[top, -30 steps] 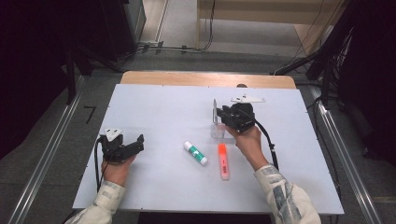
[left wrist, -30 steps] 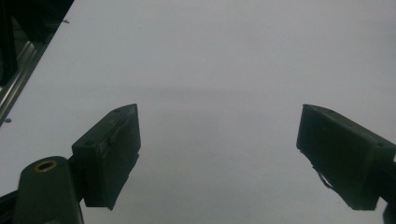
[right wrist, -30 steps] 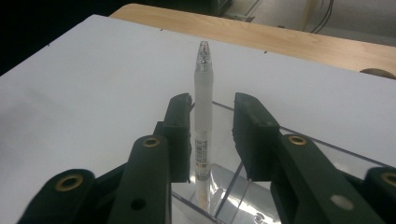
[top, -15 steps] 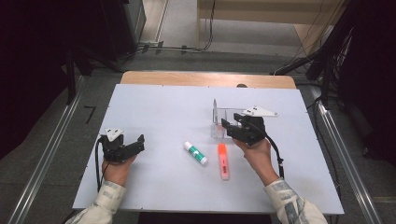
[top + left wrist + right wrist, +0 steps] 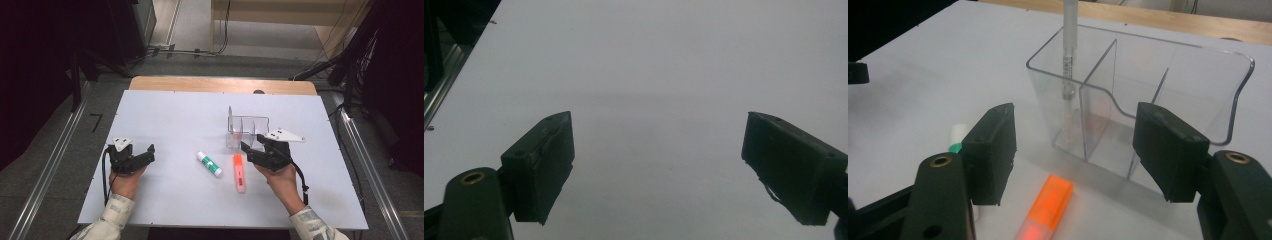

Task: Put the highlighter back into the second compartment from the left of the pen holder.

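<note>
Your table carries a clear holder right of centre, with a pen standing upright in its left compartment. Just in front of the holder lies an orange marker, and left of that, apart from it, a white glue stick. Your right gripper sits near the holder and above the marker; its jaws have just been opening and are spread, nothing between them. Your left gripper rests at the table's left, jaws spread over bare surface.
</note>
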### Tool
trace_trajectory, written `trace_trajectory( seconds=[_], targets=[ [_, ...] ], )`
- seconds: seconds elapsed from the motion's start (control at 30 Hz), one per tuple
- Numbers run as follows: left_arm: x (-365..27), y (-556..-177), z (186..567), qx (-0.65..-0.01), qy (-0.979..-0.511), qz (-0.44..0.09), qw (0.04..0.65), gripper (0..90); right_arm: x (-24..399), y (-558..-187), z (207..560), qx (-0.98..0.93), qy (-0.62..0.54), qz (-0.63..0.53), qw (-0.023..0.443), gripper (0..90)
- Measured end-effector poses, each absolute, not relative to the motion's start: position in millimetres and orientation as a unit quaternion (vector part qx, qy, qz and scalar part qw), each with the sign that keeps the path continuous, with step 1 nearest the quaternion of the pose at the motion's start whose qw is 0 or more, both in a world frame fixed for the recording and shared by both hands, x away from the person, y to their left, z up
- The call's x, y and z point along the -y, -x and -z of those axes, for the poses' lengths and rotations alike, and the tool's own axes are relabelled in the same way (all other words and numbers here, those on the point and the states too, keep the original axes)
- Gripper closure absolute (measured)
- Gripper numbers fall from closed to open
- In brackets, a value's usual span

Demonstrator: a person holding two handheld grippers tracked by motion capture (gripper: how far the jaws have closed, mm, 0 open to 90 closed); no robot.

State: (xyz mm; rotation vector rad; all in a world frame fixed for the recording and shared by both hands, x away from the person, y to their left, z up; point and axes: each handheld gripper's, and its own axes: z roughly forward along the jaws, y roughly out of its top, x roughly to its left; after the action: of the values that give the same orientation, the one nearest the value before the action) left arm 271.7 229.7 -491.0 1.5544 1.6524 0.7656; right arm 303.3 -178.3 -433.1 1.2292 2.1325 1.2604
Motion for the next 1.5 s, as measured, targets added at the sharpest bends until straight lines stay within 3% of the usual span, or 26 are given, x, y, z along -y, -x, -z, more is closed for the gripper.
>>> trace_trajectory(
  seconds=[1.5],
  targets=[
    [-230, -271, 490, -0.641, -0.604, -0.296, 0.369, 14.0, 170, -287, 470, -0.788, -0.446, -0.393, 0.163, 34.3]
  ],
)
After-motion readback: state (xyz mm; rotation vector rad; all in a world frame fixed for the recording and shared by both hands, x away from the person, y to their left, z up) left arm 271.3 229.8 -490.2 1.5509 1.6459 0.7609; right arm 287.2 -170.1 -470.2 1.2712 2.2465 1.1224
